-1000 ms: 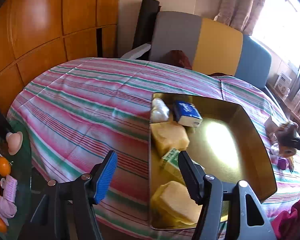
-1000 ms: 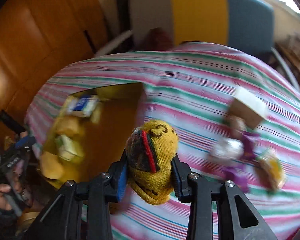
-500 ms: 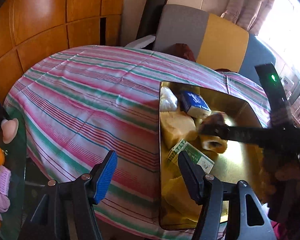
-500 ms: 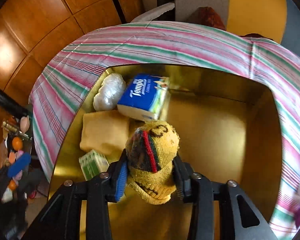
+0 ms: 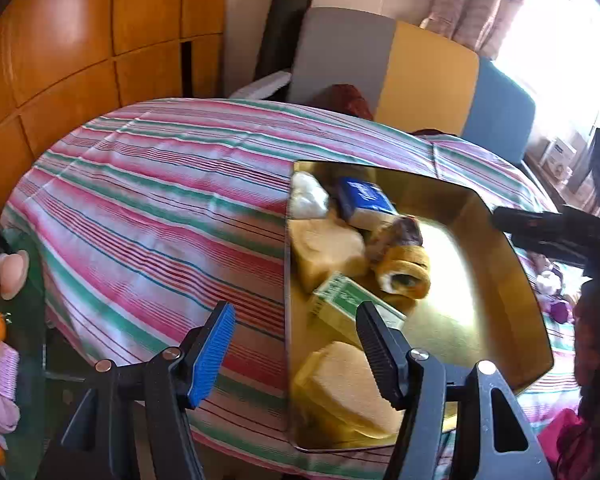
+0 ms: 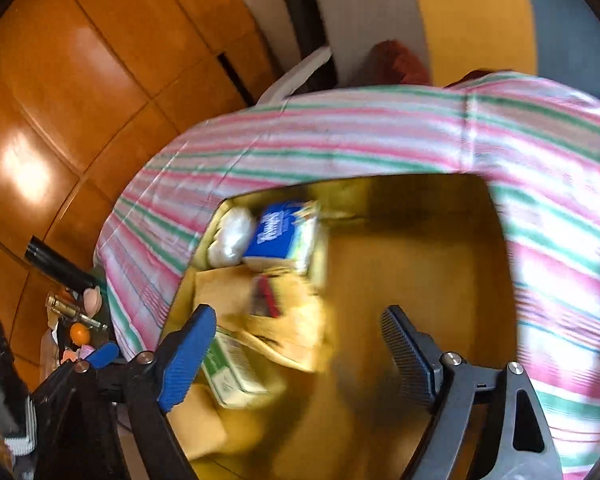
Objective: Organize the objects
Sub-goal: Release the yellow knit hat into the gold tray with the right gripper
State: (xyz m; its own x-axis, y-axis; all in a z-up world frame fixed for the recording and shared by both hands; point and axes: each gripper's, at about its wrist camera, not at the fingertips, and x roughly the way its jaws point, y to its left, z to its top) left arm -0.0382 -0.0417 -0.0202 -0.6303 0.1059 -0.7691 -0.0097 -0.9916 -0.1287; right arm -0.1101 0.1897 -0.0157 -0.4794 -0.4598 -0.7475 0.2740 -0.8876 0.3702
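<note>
Right gripper (image 6: pixel 300 356) hovers above the gold tray (image 6: pixel 496 280), jaws opening with nothing between the pads. At twelve o'clock from it, the yellow knit sock (image 5: pixel 404 268) lies in the tray beside the blue tissue pack (image 5: pixel 364 200). Left gripper (image 5: pixel 296 344) gapes empty at the tray's near edge.

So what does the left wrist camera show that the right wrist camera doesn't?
Only the left wrist view shows the window light, the curtain and small purple items on the cloth beyond the tray. Only the right wrist view shows the right gripper with its jaws opening over the tray, nothing between them. Both show the gold tray, the blue tissue pack, the yellow sock and the striped tablecloth.
</note>
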